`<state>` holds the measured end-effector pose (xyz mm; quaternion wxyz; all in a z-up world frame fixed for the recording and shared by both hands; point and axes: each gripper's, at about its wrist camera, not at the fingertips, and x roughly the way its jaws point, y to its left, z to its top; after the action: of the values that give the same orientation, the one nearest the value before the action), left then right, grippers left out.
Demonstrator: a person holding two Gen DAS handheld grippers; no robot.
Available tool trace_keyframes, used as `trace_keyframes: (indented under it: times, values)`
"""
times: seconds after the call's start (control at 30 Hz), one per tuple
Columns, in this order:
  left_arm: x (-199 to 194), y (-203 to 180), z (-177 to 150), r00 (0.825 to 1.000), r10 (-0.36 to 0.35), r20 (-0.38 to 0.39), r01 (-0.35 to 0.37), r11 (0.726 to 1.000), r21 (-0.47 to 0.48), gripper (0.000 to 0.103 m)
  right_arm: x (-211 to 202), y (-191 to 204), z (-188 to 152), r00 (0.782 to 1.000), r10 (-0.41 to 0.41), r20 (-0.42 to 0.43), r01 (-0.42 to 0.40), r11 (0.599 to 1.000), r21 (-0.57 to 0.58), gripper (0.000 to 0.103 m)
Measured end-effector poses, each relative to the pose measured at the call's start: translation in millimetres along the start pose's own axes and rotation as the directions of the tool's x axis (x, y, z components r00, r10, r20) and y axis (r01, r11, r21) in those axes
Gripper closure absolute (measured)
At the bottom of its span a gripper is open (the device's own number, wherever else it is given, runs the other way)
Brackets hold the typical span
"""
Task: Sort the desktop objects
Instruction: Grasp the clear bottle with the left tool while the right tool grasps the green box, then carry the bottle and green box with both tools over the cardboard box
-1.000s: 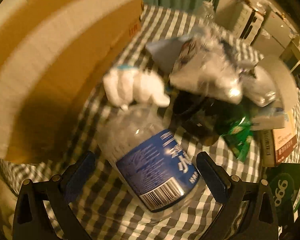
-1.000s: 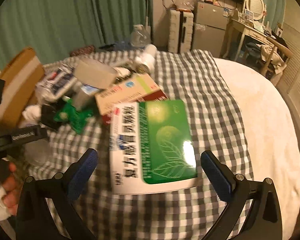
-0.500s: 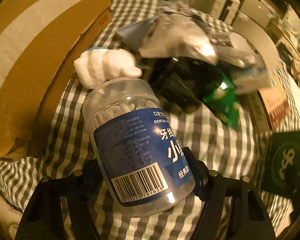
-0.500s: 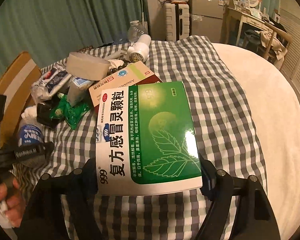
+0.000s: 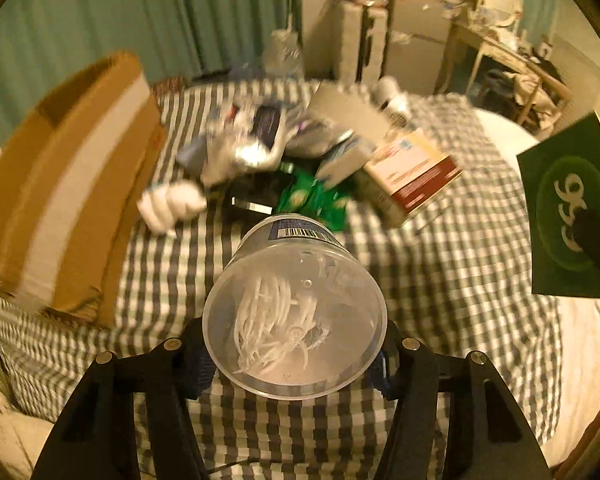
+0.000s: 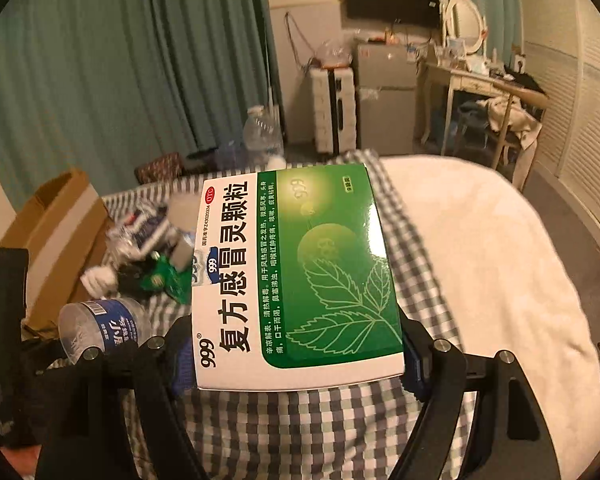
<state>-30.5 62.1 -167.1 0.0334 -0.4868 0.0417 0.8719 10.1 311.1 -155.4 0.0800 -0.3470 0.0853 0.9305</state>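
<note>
My left gripper is shut on a clear plastic jar of dental floss picks with a blue label, held above the checked cloth with its base toward the camera. The jar also shows in the right wrist view. My right gripper is shut on a green and white medicine box, lifted above the cloth. The box also shows at the right edge of the left wrist view.
A cardboard box stands at the left on the checked cloth. A pile remains behind: a white crumpled item, foil packets, a green sachet, a red-and-white carton. A white blanket lies to the right.
Both grippers closed on their objects and lifted them off the cloth. The jar tipped so its base faces the left camera. The medicine box rose with the right gripper.
</note>
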Motion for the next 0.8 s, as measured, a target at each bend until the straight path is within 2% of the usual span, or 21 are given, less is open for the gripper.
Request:
trace_keyframes:
  times: [0.07,0.3,0.53,0.8]
  values:
    - [-1.2,-1.8,17.0,0.999,-0.005,0.033,0.004,1.0,0.011,0.042,-11.0,2.5,5.4,1.0,0.0,0.024,0.0,1.0,0.001,0.026]
    - [-37.2,0.2,19.5,0.988,-0.001,0.153,-0.008,0.998,0.062,0.042,-52.5,0.8,17.5,0.994,-0.005,0.106,0.001,0.999,0.043,0.026]
    - [-81.1,1.8,37.5,0.96,0.012,0.28,-0.039,0.995,0.091,0.042,-86.9,2.9,39.0,0.983,-0.004,0.184,-0.006,0.999,0.051,0.026]
    - [-120.7,15.6,59.5,0.931,-0.004,0.364,-0.031,0.996,0.089,0.042,-108.2,8.0,55.1,0.977,0.001,0.213,-0.013,0.999,0.053,0.026]
